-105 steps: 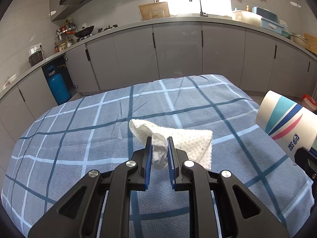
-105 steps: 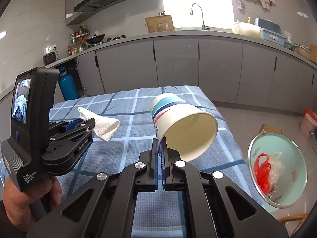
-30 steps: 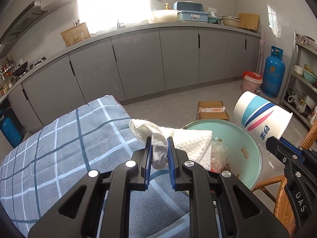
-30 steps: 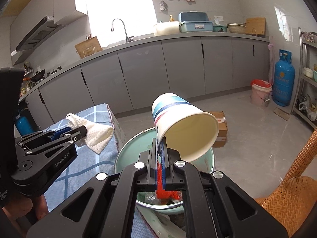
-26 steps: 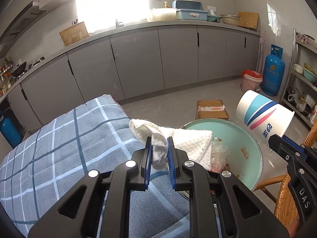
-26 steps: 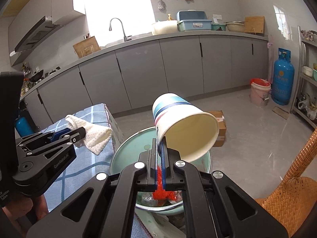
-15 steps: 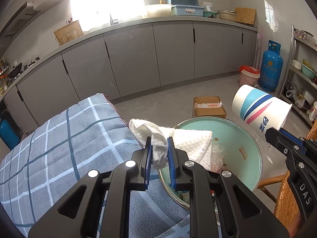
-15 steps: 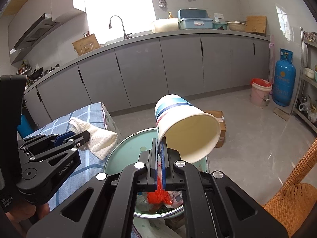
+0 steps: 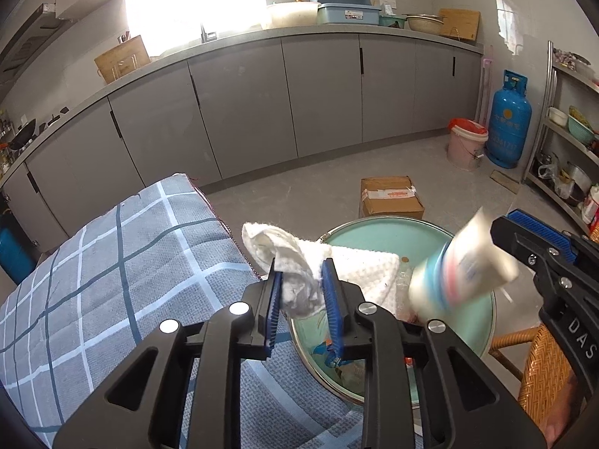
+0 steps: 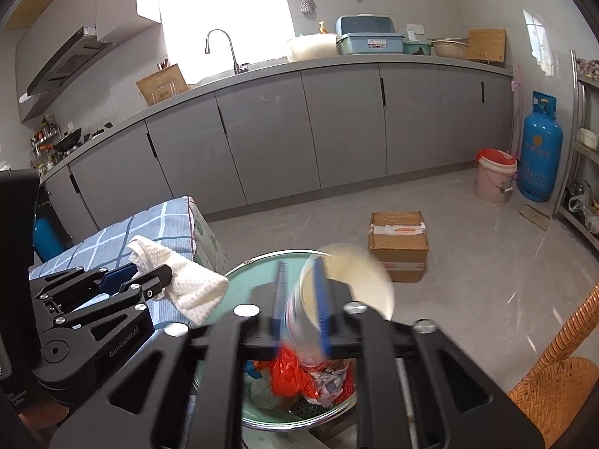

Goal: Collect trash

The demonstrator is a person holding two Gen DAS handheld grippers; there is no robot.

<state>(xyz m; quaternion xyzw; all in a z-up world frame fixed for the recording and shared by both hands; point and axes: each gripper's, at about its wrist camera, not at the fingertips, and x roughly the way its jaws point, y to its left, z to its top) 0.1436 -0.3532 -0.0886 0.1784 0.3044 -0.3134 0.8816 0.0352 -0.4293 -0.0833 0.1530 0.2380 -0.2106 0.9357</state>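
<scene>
A white knitted cloth (image 9: pixel 299 288) sits between the blue pads of my left gripper (image 9: pixel 301 299), whose jaws are opening; the pads stand slack around it and its free end hangs over the teal bin (image 9: pixel 393 232). My right gripper (image 10: pixel 299 299) is opening too. The striped paper cup (image 10: pixel 348 284) has left its pads and is a blur, tipping down over the bin (image 10: pixel 239 277). From the left wrist, the cup (image 9: pixel 460 273) is falling below the right gripper (image 9: pixel 524 235). Red plastic and wrappers (image 10: pixel 288 374) lie in the bin.
The blue plaid table (image 9: pixel 112 262) ends just left of the bin. A cardboard box (image 9: pixel 389 196) stands on the floor behind it. A wicker chair (image 10: pixel 554 385) is at the right. A pink bucket (image 9: pixel 466 146) and blue gas cylinder (image 9: pixel 505 123) stand by the cabinets.
Both grippers swung from over the table to above the bin. Both pairs of jaws have widened in the last half second. The cup has slipped from the right pads and drops.
</scene>
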